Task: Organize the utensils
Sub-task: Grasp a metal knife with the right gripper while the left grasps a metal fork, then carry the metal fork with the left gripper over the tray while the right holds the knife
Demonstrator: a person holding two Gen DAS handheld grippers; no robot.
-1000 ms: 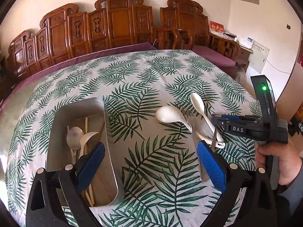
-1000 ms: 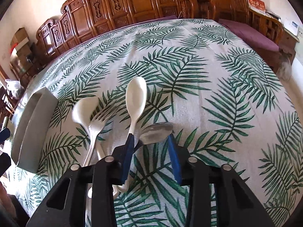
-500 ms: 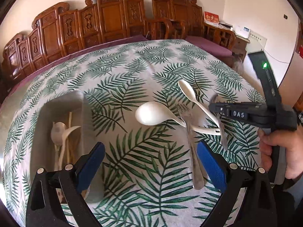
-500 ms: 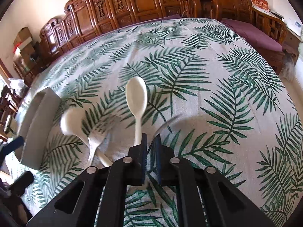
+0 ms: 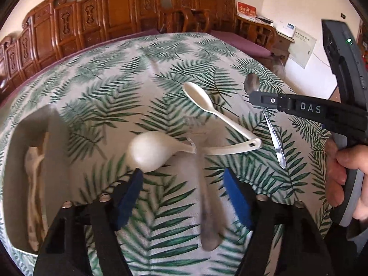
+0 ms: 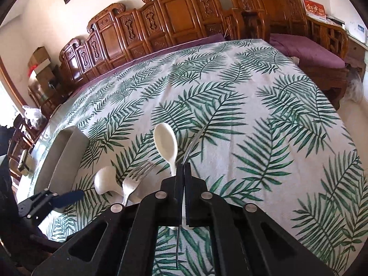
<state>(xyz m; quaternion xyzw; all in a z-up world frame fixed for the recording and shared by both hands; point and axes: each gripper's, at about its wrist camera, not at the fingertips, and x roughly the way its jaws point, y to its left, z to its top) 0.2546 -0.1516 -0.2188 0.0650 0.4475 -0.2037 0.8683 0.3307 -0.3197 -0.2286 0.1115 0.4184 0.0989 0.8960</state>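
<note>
Holding pale spoons and chopsticks, the grey tray (image 5: 57,138) sits at the surface's left edge. Right gripper (image 6: 183,172) fingers pinch a metal spoon (image 5: 273,133) — lifted off the cloth. Left gripper (image 5: 184,197) fingers spread around a blurred fork (image 5: 207,207); two white spoons (image 5: 149,154) lie just beyond.
</note>
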